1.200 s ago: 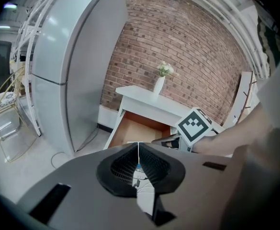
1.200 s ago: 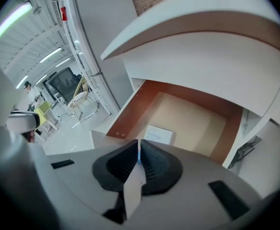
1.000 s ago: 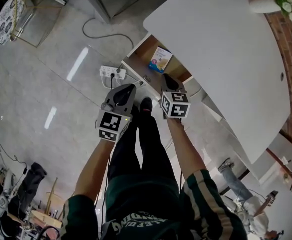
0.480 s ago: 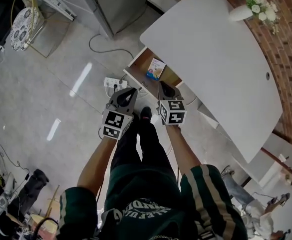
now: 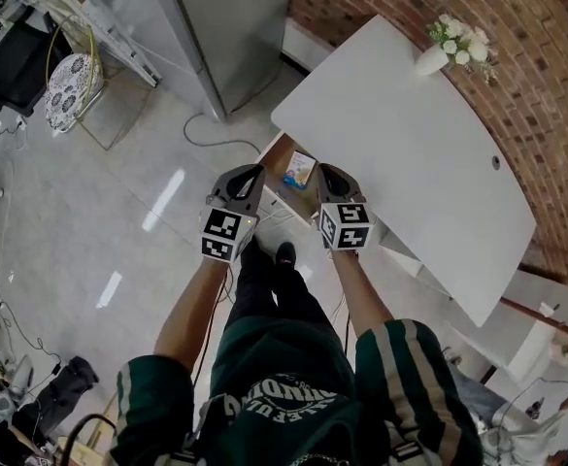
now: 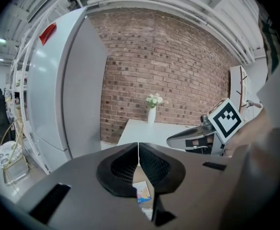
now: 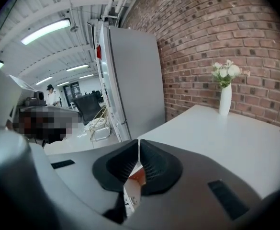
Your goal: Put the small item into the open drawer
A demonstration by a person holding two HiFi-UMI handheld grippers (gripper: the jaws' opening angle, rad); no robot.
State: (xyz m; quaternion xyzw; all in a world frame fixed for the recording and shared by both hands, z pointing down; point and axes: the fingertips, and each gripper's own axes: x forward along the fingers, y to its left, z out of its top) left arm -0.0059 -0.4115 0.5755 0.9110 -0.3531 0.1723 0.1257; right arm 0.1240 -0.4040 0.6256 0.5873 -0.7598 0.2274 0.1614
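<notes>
The small item (image 5: pixel 299 169), a colourful flat packet, lies inside the open wooden drawer (image 5: pixel 281 153) under the white table (image 5: pixel 410 153). Both grippers hang above the drawer's front, held well up off the floor. My left gripper (image 5: pixel 253 171) is shut with nothing between its jaws; in the left gripper view the left gripper (image 6: pixel 138 147) has its tips touching and the packet (image 6: pixel 143 194) shows below them. My right gripper (image 5: pixel 324 169) sits just right of the packet. In the right gripper view the right gripper (image 7: pixel 139 145) is shut and empty, with the drawer's wood (image 7: pixel 138 176) beneath.
A vase of white flowers (image 5: pixel 437 54) stands at the table's far end by the brick wall (image 5: pixel 517 66). A tall grey fridge (image 5: pixel 220 27) stands left of the table. A cable (image 5: pixel 206 129) lies on the floor, and a patterned seat (image 5: pixel 70 85) is at far left.
Both grippers have risen together, staying shut and empty. The packet stays in the drawer, and the view has swung up to take in more of the table, fridge and brick wall.
</notes>
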